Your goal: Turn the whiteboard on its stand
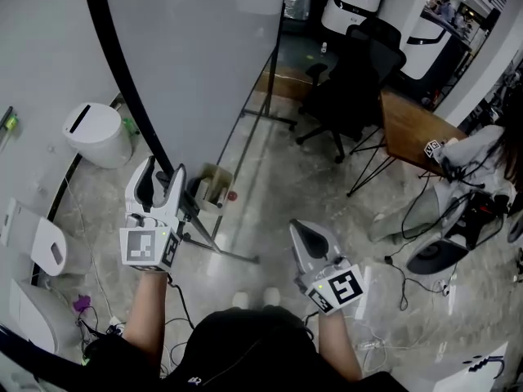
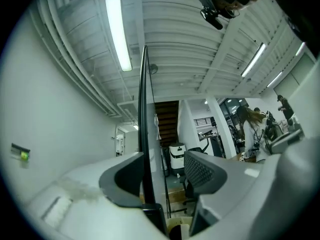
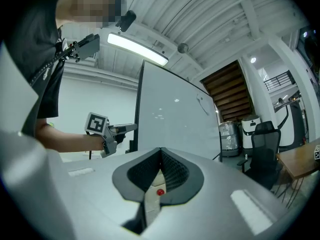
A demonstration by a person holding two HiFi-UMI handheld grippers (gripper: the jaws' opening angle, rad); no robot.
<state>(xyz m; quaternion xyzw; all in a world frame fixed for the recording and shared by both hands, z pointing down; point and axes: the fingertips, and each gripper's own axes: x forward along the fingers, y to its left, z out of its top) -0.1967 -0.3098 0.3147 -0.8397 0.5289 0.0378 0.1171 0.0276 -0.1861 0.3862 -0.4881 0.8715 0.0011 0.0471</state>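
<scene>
The left gripper (image 1: pixel 161 172) is released, its jaws apart around the black edge of the whiteboard (image 1: pixel 196 55), which is upright on its stand (image 1: pixel 221 249) at far left. The right gripper (image 1: pixel 304 233), clenched on nothing, is well apart on the right. A faint mark on the board may be writing, but it is too small to read.

Office: swivel chair (image 1: pixel 358 76), wooden desk (image 1: pixel 411 125)

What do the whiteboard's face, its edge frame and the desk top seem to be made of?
Whiteboard face: smooth glossy coated panel, likely; it reflects ceiling lights in the right gripper view. Edge frame: black, matte, metal or plastic; cannot tell. Desk top: brown wood or wood veneer, faint grain.
</scene>
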